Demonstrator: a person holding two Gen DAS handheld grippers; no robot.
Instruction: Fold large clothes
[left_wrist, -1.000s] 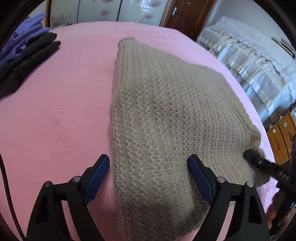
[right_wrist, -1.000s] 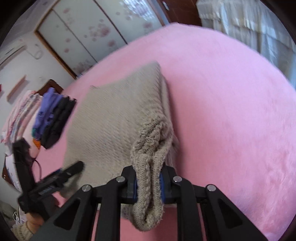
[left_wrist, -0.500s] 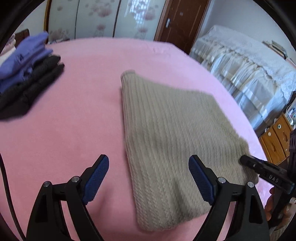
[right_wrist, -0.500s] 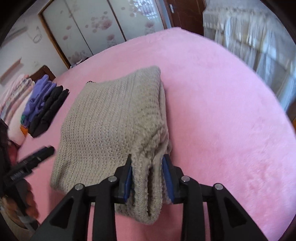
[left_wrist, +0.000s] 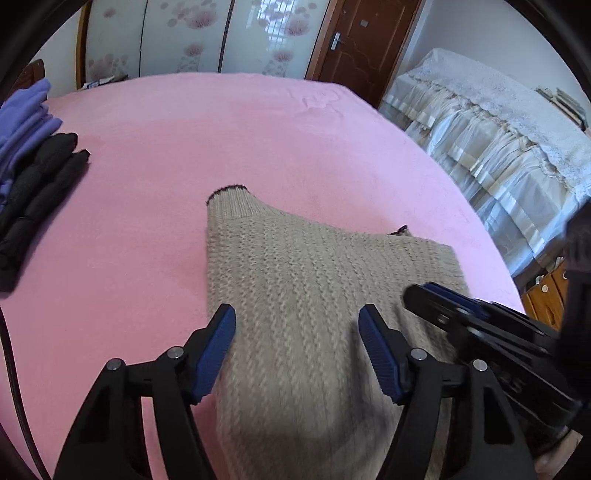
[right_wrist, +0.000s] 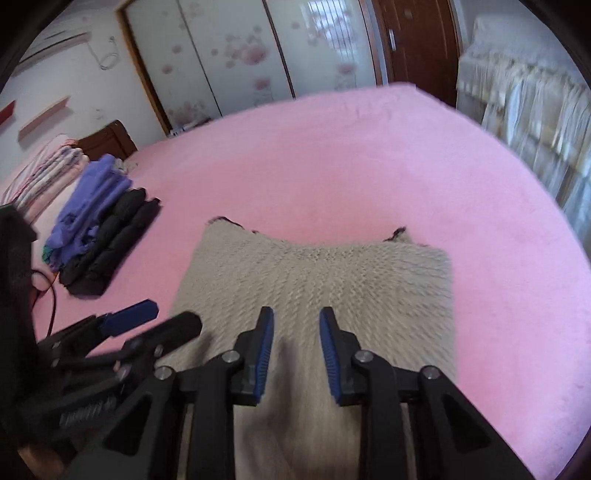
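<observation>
A beige knit sweater lies folded into a flat rectangle on the pink bed, two dark-edged cuffs poking out at its far edge. My left gripper hovers over its near left part; its jaws are closing, and the knit lies below the gap, touched by neither pad. My right gripper hovers over the sweater near its front edge, jaws closing with nothing between them. Each gripper shows in the other's view: the right gripper and the left gripper.
A stack of folded purple and black clothes sits on the bed's left side, striped bedding behind it. A second bed with a white lace cover stands to the right, a wooden drawer unit beside it. Sliding wardrobe doors and a brown door are beyond.
The right gripper let go of the sweater's folded edge. Both grippers drew back and rose from the sweater, which now lies flat. The left jaws narrowed.
</observation>
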